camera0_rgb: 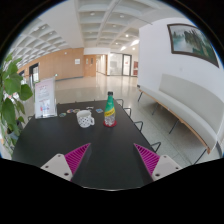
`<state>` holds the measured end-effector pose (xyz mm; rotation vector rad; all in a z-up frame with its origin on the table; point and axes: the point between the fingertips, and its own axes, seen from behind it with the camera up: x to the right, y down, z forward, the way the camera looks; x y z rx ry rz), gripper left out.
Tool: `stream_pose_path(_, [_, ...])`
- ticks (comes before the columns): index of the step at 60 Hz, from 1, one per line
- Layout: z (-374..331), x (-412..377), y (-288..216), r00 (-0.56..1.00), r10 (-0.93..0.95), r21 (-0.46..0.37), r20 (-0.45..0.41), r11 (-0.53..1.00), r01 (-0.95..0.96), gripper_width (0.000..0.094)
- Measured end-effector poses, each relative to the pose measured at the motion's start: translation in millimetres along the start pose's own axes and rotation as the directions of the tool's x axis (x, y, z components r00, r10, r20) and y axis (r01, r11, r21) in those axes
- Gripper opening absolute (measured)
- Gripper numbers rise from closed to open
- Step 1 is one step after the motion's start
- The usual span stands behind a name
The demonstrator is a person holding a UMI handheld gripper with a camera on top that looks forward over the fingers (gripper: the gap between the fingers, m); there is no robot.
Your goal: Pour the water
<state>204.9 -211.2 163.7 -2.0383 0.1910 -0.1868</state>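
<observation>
A green bottle (pixel 110 111) with a yellow label and white cap stands upright on the dark table (pixel 100 150), well beyond my fingers. Just left of it sits a white mug (pixel 86 119), close to the bottle but apart from it. My gripper (pixel 111 161) hovers over the near part of the table, open wide with nothing between its fingers. The pink pads (pixel 73 157) show at either side of the dark tabletop.
A white sign board (pixel 45 99) stands on the table's far left, next to a leafy plant (pixel 12 95). A long white bench (pixel 185 110) runs along the right wall. Dark chairs (pixel 128 109) sit behind the table; a bright hallway lies beyond.
</observation>
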Motion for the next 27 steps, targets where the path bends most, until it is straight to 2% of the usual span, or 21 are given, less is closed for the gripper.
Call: stream_pose_path(27, [-47,10,4,0.996,-0.088,0.034,-0.001,0.996,0.088,0.0857])
